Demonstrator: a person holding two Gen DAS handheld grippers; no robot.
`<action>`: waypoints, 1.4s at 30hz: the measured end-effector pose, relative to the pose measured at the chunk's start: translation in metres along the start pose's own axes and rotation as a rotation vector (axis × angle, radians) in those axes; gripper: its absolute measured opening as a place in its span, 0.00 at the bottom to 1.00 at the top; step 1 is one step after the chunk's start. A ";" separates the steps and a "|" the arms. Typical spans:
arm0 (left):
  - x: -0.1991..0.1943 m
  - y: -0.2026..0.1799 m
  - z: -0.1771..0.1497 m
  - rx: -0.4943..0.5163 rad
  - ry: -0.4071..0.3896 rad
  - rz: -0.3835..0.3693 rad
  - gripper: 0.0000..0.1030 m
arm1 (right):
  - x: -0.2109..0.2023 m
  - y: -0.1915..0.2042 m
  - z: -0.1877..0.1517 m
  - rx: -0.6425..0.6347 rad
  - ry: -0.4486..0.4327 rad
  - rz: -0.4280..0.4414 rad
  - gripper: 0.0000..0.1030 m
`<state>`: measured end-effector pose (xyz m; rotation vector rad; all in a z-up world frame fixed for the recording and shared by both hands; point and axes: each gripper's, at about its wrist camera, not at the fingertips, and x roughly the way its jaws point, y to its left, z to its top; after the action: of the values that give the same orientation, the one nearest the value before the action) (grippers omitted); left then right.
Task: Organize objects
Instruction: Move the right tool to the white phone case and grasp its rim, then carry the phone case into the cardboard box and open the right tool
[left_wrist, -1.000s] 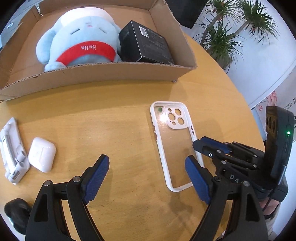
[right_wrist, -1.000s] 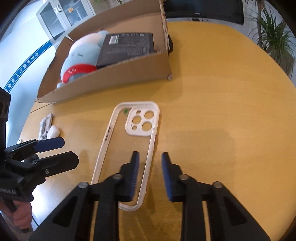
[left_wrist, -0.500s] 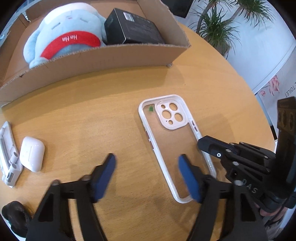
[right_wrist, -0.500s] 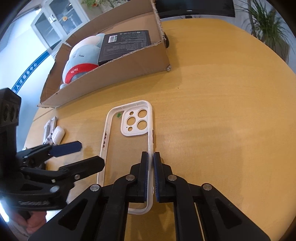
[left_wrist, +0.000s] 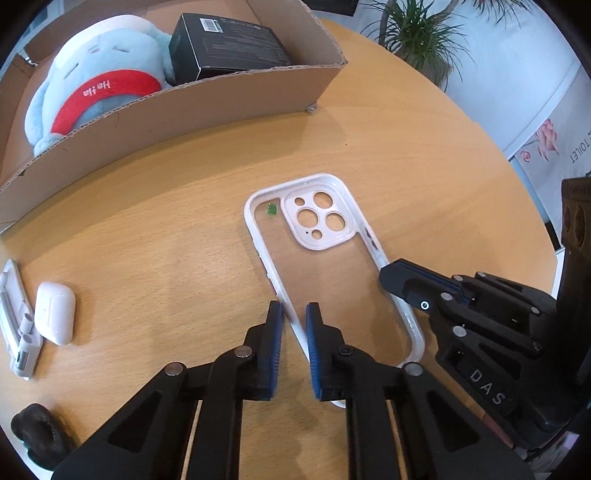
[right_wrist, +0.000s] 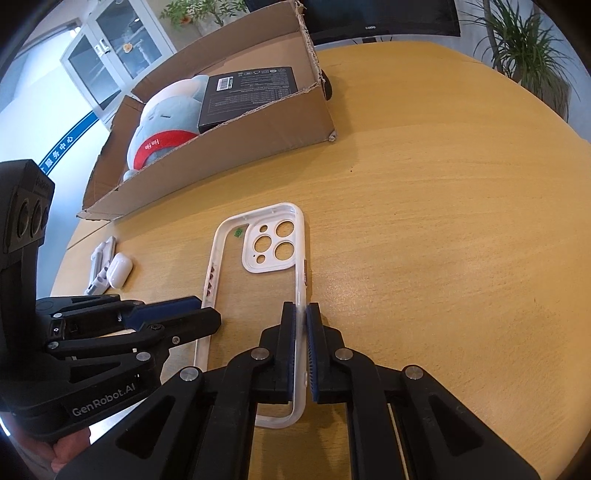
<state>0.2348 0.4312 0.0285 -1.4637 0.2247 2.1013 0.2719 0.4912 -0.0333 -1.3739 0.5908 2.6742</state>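
- The phone case (left_wrist: 325, 266) lies flat on the round wooden table (left_wrist: 424, 155), open side up, well apart from the cardboard box (left_wrist: 192, 110) at the far edge.
- Handling, as a judgement: the case looks light and thin, with a white rim and a clear back panel. The rim is likely to flex under a hard squeeze, and its smooth plastic may slip between the pads. The camera-hole block at the far end appears to be the stiffest part.
- Hold points: the long side rails are the only raised edges available, and both grippers take them near the end closest to the cameras.
- The left gripper (left_wrist: 294, 317) straddles one long rail, fingers drawn almost together with a narrow gap either side; whether the pads press the rail cannot be told.
- The right gripper (right_wrist: 301, 314) is clamped on the opposite long rail, with the white edge pinched between its pads.
- Left wrist view only: a dark object (left_wrist: 37, 432) at the near table edge, and the full face of the soft toy (left_wrist: 99, 77) beside the black carton (left_wrist: 225, 44) inside the box.
- Right wrist view only: a black screen (right_wrist: 369, 14) and a glass cabinet (right_wrist: 110, 55) behind the box.
- Both views show the earbud case (left_wrist: 55, 317) next to a white folding stand (left_wrist: 16, 314), untouched.
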 end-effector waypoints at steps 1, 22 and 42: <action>0.000 0.000 0.000 -0.002 0.000 0.000 0.10 | 0.000 0.001 0.000 -0.004 0.000 -0.005 0.05; -0.006 -0.004 -0.010 -0.013 -0.021 0.029 0.10 | 0.000 0.012 0.003 -0.061 -0.002 -0.080 0.04; -0.074 0.018 0.011 -0.040 -0.197 0.046 0.10 | -0.052 0.070 0.038 -0.152 -0.146 -0.070 0.04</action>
<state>0.2347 0.3954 0.0962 -1.2732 0.1425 2.2813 0.2565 0.4461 0.0491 -1.1925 0.3254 2.7808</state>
